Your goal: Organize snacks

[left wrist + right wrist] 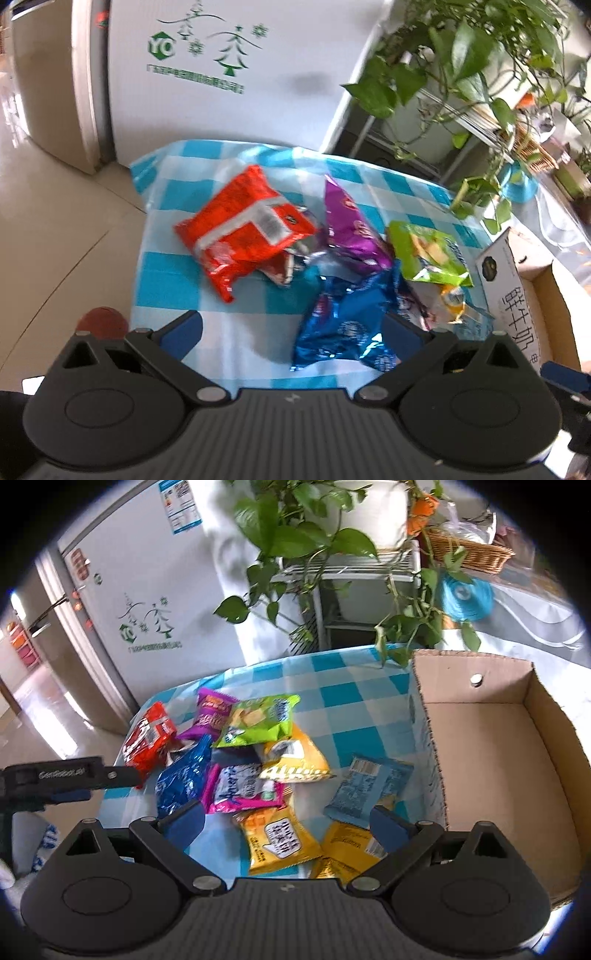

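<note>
While you held both grippers above the checked tablecloth (pixel 354 686), neither one gripped anything. Your left gripper (pixel 291 328) had its blue fingers spread wide, with the blue foil packet (pixel 343 328) lying on the cloth between them, its right edge close against the right finger; whether it touched I could not tell. Your right gripper (pixel 286 818) was also spread wide over a yellow packet (pixel 280 840), clear of it. The snacks lay in a loose heap: a red packet (pixel 243 236) at the far left, a purple packet (pixel 351 229) beside it, a green packet (pixel 428 254) overlapping its neighbours, and a pale blue packet (pixel 369 790) nearest the cardboard box (pixel 491 753). That box stood open at the right of the cloth, with no packet inside it.
</note>
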Demonstrator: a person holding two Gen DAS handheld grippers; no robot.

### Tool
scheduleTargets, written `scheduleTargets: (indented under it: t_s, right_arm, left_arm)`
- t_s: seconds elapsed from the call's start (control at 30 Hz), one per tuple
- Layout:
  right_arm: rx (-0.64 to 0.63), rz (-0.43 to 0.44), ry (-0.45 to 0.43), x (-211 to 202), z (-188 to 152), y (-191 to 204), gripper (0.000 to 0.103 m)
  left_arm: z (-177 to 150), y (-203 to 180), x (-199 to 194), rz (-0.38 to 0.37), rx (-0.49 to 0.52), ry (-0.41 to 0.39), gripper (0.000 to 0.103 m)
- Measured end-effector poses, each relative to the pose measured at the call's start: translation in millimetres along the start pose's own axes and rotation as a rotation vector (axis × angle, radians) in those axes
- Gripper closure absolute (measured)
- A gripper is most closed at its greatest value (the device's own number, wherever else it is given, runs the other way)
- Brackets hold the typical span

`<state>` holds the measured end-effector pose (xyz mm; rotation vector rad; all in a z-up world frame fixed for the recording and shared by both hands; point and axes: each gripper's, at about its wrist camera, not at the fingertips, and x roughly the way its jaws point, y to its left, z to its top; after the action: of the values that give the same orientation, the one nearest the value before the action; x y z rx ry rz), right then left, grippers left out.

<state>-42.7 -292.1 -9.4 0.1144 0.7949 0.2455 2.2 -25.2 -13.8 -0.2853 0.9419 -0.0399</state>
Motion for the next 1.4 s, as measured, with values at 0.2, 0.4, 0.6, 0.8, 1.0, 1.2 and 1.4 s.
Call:
scheduleTargets:
  t_s: [0.2, 0.4, 0.6, 0.8, 1.0, 1.2, 1.4]
  right_arm:
    - [-0.022, 0.014, 0.021, 6, -6, 6, 0.005]
    - [-0.032, 0.026, 0.038, 11, -8, 8, 0.007]
    - [-0.034, 0.038, 0.054, 17, -10, 9, 0.011]
    - [-0.057, 0.045, 0.09, 33, -14, 12, 0.018]
    - [-0.057, 0.044, 0.129, 57, -14, 11, 0.022]
    - [-0.063, 0.037, 0.157, 82, -13, 13, 0.026]
    - [-0.092, 0.016, 0.144, 91, -12, 20, 0.026]
  left_arm:
    - [2, -14, 16, -0.04, 0.025, 0.034, 0.001]
    - [6, -21, 33, -0.057, 0.019, 0.051, 0.001]
    - [6, -24, 54, -0.064, -0.004, 0.074, 0.001]
    - [4, -24, 67, -0.073, -0.031, 0.088, 0.002]
    - [1, -22, 66, -0.071, -0.027, 0.068, 0.012]
    - [-3, -21, 56, -0.083, 0.007, 0.049, 0.022]
    - [-2, -10, 55, -0.098, -0.017, 0.052, 0.021]
